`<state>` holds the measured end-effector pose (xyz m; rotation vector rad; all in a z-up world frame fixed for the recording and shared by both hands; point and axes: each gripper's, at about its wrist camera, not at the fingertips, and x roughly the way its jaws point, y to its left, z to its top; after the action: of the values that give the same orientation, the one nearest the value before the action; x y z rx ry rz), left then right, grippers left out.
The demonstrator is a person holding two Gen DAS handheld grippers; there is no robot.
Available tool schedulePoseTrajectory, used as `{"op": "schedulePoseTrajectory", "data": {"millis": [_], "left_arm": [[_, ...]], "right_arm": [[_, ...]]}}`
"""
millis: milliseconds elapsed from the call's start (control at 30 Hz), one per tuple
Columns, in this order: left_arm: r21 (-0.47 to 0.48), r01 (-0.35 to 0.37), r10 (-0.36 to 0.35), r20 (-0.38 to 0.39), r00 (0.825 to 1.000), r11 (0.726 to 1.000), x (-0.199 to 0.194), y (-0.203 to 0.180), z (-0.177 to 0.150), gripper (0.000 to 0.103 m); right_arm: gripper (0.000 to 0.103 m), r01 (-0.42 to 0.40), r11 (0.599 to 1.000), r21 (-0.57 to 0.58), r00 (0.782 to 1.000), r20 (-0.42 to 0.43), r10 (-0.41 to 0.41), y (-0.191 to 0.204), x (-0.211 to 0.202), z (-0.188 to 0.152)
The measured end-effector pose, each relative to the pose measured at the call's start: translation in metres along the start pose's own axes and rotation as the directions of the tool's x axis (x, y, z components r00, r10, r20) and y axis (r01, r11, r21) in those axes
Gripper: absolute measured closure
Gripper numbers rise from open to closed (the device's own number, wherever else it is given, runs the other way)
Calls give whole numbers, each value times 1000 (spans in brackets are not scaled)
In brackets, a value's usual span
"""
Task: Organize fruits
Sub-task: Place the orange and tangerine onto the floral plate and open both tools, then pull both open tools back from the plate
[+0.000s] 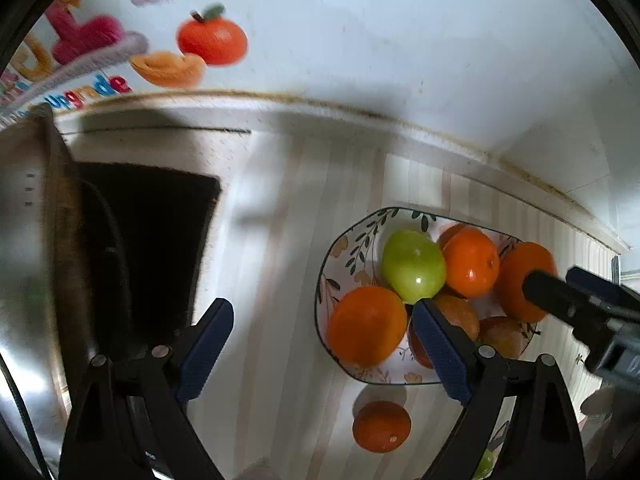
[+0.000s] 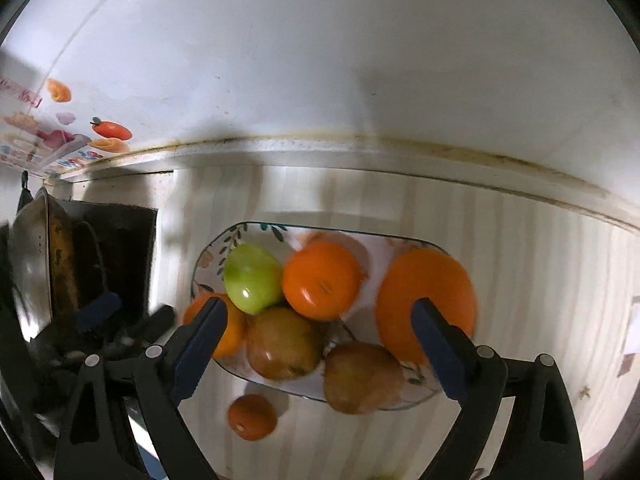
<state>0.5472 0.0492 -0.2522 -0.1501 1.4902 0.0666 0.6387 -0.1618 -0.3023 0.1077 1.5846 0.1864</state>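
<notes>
Both grippers' fingers, left (image 1: 322,348) and right (image 2: 318,346), gape wide and empty above a patterned plate (image 2: 208,258) piled with fruit; one loose orange (image 2: 252,417) waits on the worktop (image 2: 540,280), best approached straight down.

On the wall, over at about ten o'clock in the left wrist view, a colourful sticker (image 1: 100,88) carries blurred lettering that seems to read "Upgrade" in mixed blue, orange and red letters. The larger letters above it are cut off and unreadable. In the right wrist view, the same sticker's print is too small to read.
</notes>
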Motion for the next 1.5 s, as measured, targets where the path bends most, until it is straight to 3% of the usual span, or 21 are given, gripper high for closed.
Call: {"op": "schedulePoseTrajectory", "data": {"millis": [200,367,767,1200,1367,1500], "left_arm": [[16,-41,39,73,997,999,-20,-5,-17,11],[49,-63,55,145,988,997,-45,-13,-53,11],[122,-53,15,295,955,991,-115,-32,-115,11],[155,-29,-30,367,930,987,-163,-37,-154,11],[165,-24,-43,391,919,986,-174,-39,-165,11],[172,-11,-58,391,919,985,-174,-39,-168,11]], "right_arm": [[8,40,999,3,998,50,-40,-8,-25,-44],[8,55,998,39,992,107,-59,-13,-43,-86],[8,69,994,82,967,241,-87,-13,-108,-161],[8,90,992,90,911,396,-119,6,-182,-222],[8,70,993,94,898,427,-103,10,-197,-236],[8,29,993,111,901,427,-74,6,-198,-242]]}}
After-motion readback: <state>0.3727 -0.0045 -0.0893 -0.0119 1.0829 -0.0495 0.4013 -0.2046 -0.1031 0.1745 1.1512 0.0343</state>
